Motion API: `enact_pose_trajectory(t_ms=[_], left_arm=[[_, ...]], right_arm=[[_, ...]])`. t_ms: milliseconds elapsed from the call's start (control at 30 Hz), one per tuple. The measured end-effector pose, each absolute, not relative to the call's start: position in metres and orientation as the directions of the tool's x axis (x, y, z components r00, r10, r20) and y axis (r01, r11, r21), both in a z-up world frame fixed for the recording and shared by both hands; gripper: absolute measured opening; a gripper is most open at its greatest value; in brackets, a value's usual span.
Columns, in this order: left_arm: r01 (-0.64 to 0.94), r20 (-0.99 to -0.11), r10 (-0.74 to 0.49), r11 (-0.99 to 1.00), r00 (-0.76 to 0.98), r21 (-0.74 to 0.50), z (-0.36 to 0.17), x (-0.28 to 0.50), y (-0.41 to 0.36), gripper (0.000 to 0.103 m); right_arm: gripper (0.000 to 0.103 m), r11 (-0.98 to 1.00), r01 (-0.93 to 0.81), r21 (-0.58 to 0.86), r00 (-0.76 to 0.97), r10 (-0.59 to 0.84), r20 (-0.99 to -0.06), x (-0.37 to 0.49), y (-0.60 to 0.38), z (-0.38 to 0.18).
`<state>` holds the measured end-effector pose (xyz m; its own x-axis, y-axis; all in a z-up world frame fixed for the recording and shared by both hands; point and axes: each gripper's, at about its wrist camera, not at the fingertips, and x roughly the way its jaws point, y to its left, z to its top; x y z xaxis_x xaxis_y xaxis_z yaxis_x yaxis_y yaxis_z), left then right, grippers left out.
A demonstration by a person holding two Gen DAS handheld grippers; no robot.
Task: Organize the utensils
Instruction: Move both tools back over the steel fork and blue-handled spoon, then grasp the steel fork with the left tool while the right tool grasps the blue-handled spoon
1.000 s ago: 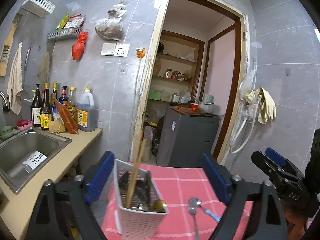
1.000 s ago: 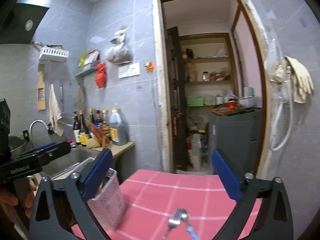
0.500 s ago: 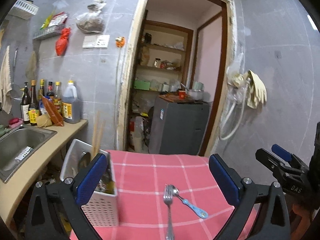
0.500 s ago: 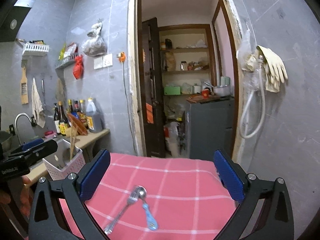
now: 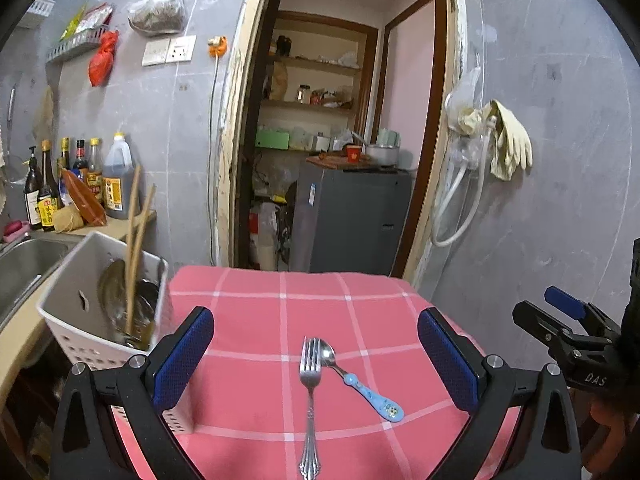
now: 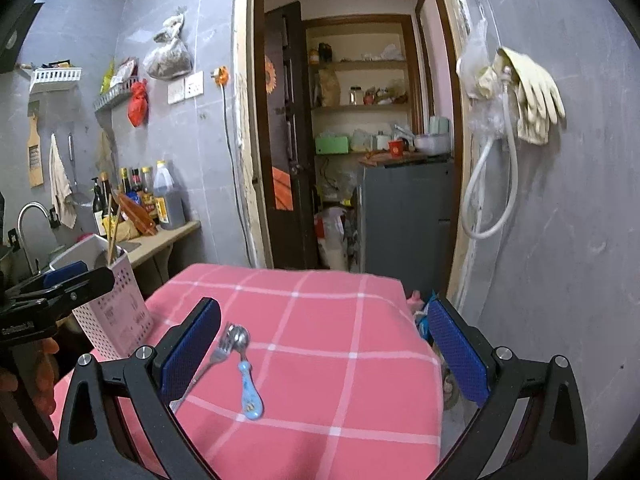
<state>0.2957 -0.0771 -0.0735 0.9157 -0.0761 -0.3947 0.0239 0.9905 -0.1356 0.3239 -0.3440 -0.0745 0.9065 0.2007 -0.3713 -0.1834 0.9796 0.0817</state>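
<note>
A metal fork (image 5: 310,396) and a spoon with a blue patterned handle (image 5: 362,386) lie side by side on the pink checked tablecloth (image 5: 280,312), heads touching. My left gripper (image 5: 316,356) is open and empty, hovering above them. A white perforated utensil basket (image 5: 104,320) stands at the table's left edge with chopsticks and spoons in it. In the right wrist view the fork (image 6: 208,364), the spoon (image 6: 246,376) and the basket (image 6: 116,308) sit to the left. My right gripper (image 6: 324,356) is open and empty above the cloth.
A counter with a sink (image 5: 24,268) and several bottles (image 5: 80,180) lies left of the table. A doorway with a grey fridge (image 5: 352,220) is behind it. The grey wall with hung gloves (image 5: 508,144) is on the right.
Both grippers have swung right and drawn back from the basket. The fork and spoon now lie between the left gripper's fingers. The basket has shifted to the left in both views.
</note>
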Motion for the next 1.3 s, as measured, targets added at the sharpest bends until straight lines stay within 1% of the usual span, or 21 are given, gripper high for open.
enact_pose_trajectory(t_ms=[200,533,600,633,667,700,767,800,867,900,967,1000,1067,1167,1300], left_arm=[[0.023,-0.454,-0.075,0.993,0.888,-0.12,-0.097,0.315,-0.087,0.103],[0.029,-0.55,-0.109,0.988,0.828,-0.153,-0.13,0.344,-0.089,0.102],[0.029,-0.566,-0.116,0.987,0.816,-0.16,-0.135,0.349,-0.088,0.1],[0.03,-0.575,-0.12,0.986,0.809,-0.164,-0.138,0.352,-0.087,0.096],[0.029,-0.589,-0.126,0.985,0.799,-0.171,-0.141,0.356,-0.086,0.091],[0.029,-0.598,-0.131,0.984,0.791,-0.177,-0.143,0.359,-0.084,0.089],[0.025,-0.619,-0.138,0.982,0.773,-0.188,-0.149,0.365,-0.082,0.083],[0.025,-0.63,-0.144,0.981,0.763,-0.194,-0.151,0.369,-0.081,0.081],[0.028,-0.658,-0.156,0.979,0.737,-0.202,-0.158,0.376,-0.08,0.07],[0.029,-0.669,-0.161,0.979,0.725,-0.204,-0.161,0.378,-0.08,0.068],[0.028,-0.696,-0.173,0.976,0.697,-0.215,-0.168,0.384,-0.078,0.06],[0.025,-0.707,-0.18,0.974,0.684,-0.223,-0.172,0.387,-0.077,0.059],[0.016,-0.729,-0.184,0.973,0.66,-0.231,-0.179,0.391,-0.075,0.054],[0.009,-0.747,-0.193,0.97,0.636,-0.243,-0.186,0.395,-0.072,0.051],[0.005,-0.759,-0.199,0.968,0.62,-0.25,-0.192,0.397,-0.071,0.049]], right_arm=[[0.102,0.976,-0.192,0.098,0.88,0.216,-0.424,0.339,-0.347,-0.097],[0.102,0.966,-0.229,0.12,0.821,0.258,-0.51,0.365,-0.344,-0.125],[0.101,0.963,-0.241,0.123,0.807,0.27,-0.525,0.369,-0.341,-0.129],[0.101,0.961,-0.248,0.124,0.799,0.275,-0.535,0.372,-0.339,-0.132],[0.097,0.958,-0.258,0.128,0.785,0.285,-0.55,0.375,-0.336,-0.136],[0.094,0.956,-0.263,0.129,0.778,0.289,-0.558,0.376,-0.335,-0.138],[0.084,0.952,-0.277,0.131,0.755,0.3,-0.584,0.381,-0.33,-0.145],[0.082,0.947,-0.291,0.136,0.738,0.313,-0.598,0.384,-0.327,-0.149],[0.074,0.939,-0.313,0.143,0.711,0.332,-0.62,0.388,-0.32,-0.155],[0.071,0.934,-0.325,0.146,0.696,0.341,-0.632,0.39,-0.318,-0.159],[0.065,0.926,-0.346,0.15,0.671,0.356,-0.65,0.394,-0.31,-0.164],[0.064,0.919,-0.364,0.154,0.65,0.369,-0.664,0.397,-0.304,-0.168],[0.058,0.906,-0.39,0.163,0.622,0.39,-0.679,0.401,-0.295,-0.172],[0.05,0.891,-0.422,0.166,0.587,0.408,-0.699,0.404,-0.283,-0.179],[0.046,0.871,-0.461,0.168,0.537,0.425,-0.729,0.408,-0.266,-0.189]])
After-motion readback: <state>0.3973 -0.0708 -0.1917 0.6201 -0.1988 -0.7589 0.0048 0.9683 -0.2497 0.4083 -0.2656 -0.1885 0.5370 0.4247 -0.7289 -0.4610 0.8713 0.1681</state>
